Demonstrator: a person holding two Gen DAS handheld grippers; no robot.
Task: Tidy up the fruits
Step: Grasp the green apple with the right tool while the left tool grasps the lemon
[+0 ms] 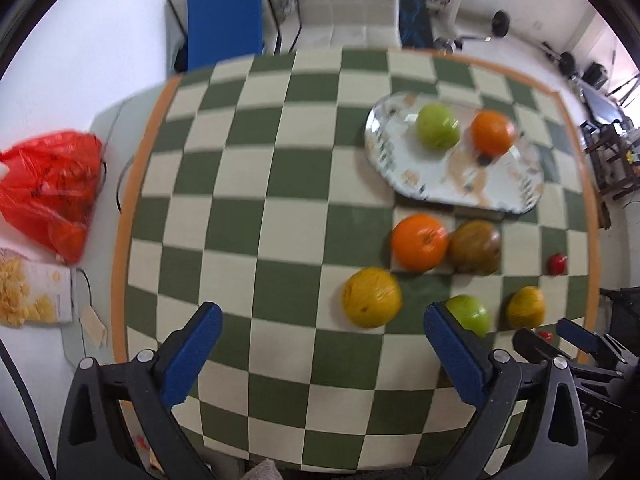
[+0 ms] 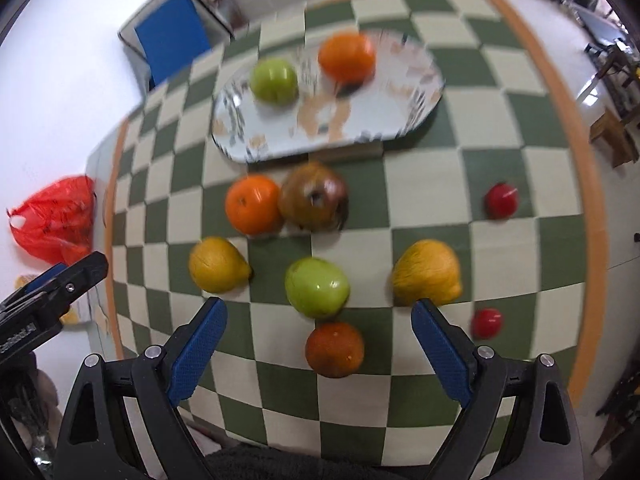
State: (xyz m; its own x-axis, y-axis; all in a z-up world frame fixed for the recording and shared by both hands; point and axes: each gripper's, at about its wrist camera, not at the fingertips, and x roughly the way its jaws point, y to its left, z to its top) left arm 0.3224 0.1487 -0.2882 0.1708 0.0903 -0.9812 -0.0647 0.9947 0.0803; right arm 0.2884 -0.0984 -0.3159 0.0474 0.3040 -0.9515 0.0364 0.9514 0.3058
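Note:
An oval patterned plate (image 1: 436,184) (image 2: 280,140) holds a green apple (image 1: 437,126) (image 2: 274,81) and an orange (image 1: 492,133) (image 2: 347,57). On the checked cloth lie an orange (image 2: 253,204), a brownish apple (image 2: 313,197), two yellow lemons (image 2: 217,265) (image 2: 427,272), a green apple (image 2: 317,287), a dark orange fruit (image 2: 335,349) and two small red fruits (image 2: 501,200) (image 2: 486,322). My right gripper (image 2: 319,340) is open above the dark orange fruit. My left gripper (image 1: 323,344) is open over the cloth, left of a lemon (image 1: 372,297).
A red plastic bag (image 1: 52,188) and a cereal box (image 1: 32,294) lie on the white surface left of the cloth (image 1: 260,200). The cloth's orange border (image 2: 576,184) marks its edge. Chairs and gym gear stand beyond the table.

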